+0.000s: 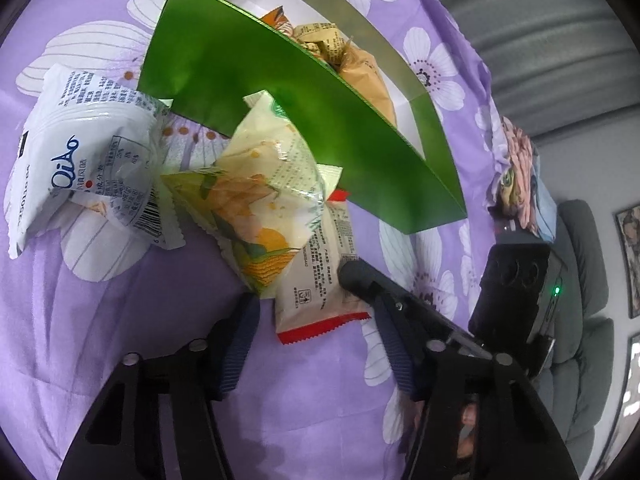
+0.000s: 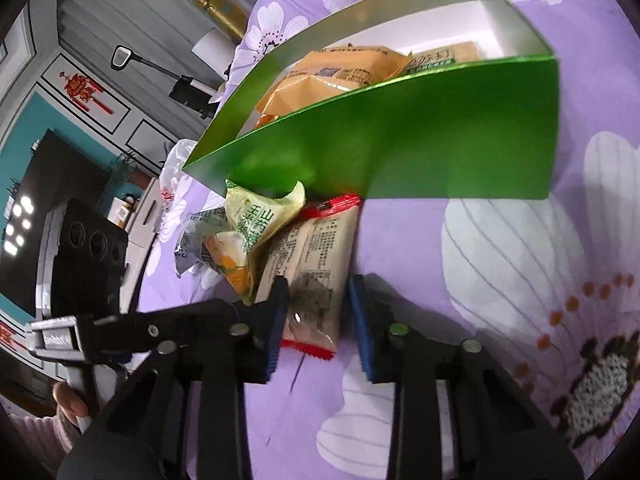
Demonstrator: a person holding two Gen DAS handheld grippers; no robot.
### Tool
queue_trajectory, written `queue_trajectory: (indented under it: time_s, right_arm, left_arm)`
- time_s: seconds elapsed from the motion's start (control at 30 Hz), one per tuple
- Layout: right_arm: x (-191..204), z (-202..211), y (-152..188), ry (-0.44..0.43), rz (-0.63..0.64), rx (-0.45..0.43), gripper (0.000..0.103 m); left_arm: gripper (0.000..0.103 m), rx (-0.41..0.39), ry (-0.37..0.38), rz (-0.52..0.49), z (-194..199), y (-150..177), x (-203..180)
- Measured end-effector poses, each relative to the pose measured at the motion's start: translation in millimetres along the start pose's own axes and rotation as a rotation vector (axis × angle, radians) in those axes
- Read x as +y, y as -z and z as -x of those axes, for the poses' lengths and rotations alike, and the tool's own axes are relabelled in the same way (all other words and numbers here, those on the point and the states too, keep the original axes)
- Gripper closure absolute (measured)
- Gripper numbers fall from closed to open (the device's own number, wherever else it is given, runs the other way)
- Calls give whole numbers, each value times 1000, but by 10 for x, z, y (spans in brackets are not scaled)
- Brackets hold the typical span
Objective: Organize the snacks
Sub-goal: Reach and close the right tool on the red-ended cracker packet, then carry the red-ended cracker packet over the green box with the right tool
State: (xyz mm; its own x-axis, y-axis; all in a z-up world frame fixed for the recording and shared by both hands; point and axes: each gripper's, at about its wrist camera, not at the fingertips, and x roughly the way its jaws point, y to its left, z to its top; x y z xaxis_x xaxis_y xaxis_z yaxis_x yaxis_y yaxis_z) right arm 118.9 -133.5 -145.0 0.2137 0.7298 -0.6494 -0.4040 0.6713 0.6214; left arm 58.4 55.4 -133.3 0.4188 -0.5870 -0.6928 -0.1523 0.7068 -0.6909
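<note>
A beige snack packet with red ends [image 1: 320, 280] [image 2: 316, 248] lies on the purple cloth in front of the green box [image 1: 248, 64] [image 2: 440, 140]. My right gripper [image 2: 318, 280] is shut on its near half. One of its fingers [image 1: 360, 276] presses the packet's edge in the left wrist view. My left gripper [image 1: 314, 304] stands open astride the same packet's red end, pads off it. A yellow-green corn packet [image 1: 260, 184] [image 2: 260, 216] overlaps the beige one. A white packet [image 1: 80, 152] lies further left. Several orange packets [image 1: 360, 68] [image 2: 340, 72] sit inside the box.
The flowered purple cloth [image 1: 160, 320] [image 2: 520, 280] covers the whole surface. Folded fabric [image 1: 520, 168] sits at its far right edge, with a grey sofa [image 1: 580, 280] beyond. A person's hand [image 2: 68, 400] holds the left gripper's body [image 2: 88, 260].
</note>
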Motion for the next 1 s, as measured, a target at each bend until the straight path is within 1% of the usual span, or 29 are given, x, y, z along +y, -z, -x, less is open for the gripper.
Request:
queue_trajectory:
  time_s: [0.03, 0.07, 0.13, 0.17, 0.27, 0.37, 0.5, 0.6, 0.73, 0.83, 1.0]
  right_arm:
    - [-16, -18, -3, -12, -9, 3, 81]
    - [-51, -14, -6, -34, -25, 4, 81]
    - [-50, -19, 5, -44, -29, 0, 83]
    - [-39, -9, 21, -48, -34, -4, 83]
    - [13, 64, 75, -41, -19, -28, 86]
    - [61, 147, 146, -37, -5, -46, 87]
    - [108, 332, 255, -41, -12, -85, 88]
    - [125, 484, 367, -27, -21, -106, 88]
    - [145, 684, 495, -10, -26, -127, 88]
    - [169, 801, 528, -3, -21, -147, 88]
    - [267, 923, 484, 7, 4, -182, 88]
  left_arm:
    - [51, 1, -5, 0, -4, -2, 10]
    - [52, 0, -9, 1, -4, -7, 15]
    - [52, 5, -16, -3, -8, -16, 5]
    - [54, 4, -24, -8, -4, -12, -7]
    - [66, -3, -61, -24, 2, 7, -36]
    - [72, 8, -70, -43, 23, 56, -63]
    - [72, 25, -65, -83, 32, 171, -182]
    - [72, 33, -56, -102, 50, 245, -259]
    - [72, 21, -53, -153, 115, 309, -413]
    - [72, 12, -55, -189, 151, 337, -523]
    - [72, -17, -64, -233, 234, 357, -674]
